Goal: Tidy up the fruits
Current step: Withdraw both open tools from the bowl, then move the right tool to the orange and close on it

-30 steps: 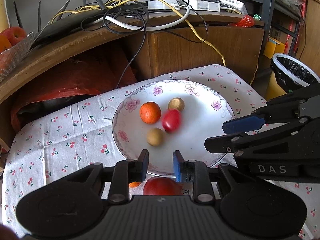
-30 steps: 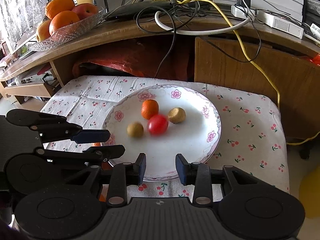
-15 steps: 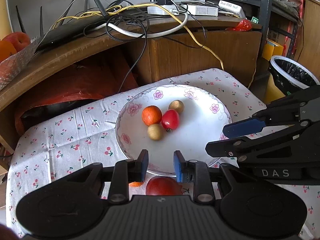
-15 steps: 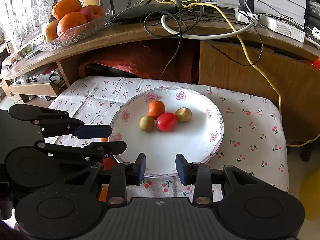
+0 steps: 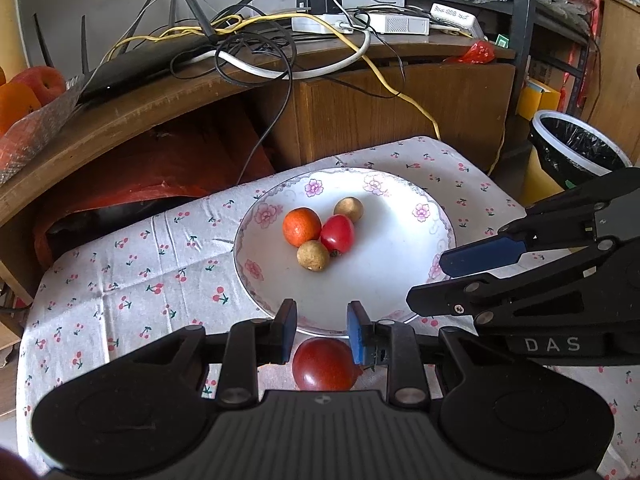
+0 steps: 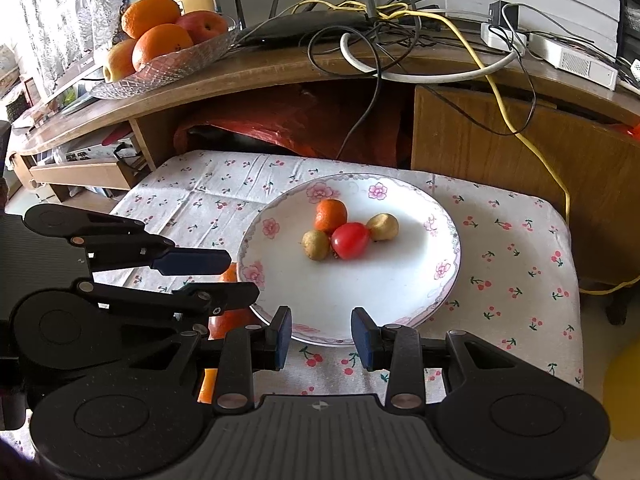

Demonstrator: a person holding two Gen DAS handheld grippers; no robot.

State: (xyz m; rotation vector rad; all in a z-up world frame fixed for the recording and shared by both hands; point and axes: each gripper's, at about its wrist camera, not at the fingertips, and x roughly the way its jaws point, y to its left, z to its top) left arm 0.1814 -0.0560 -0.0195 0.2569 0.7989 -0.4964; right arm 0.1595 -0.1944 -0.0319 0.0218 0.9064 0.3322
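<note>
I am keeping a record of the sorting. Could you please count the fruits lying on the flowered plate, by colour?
Orange: 1, the small orange fruit
Red: 1, the red fruit
Brown: 2, one brown fruit and another brown fruit
Total: 4 on the plate

Getting soft daylight from the far left, brightening the white plate (image 6: 400,280) without harsh glare. Casting short shadows beside the fruit. Bending strongly at the edges, darkening in the corners. Staying sharp mid-scene, blurring slightly on the near hand-held gripper (image 5: 322,330) body.
</note>
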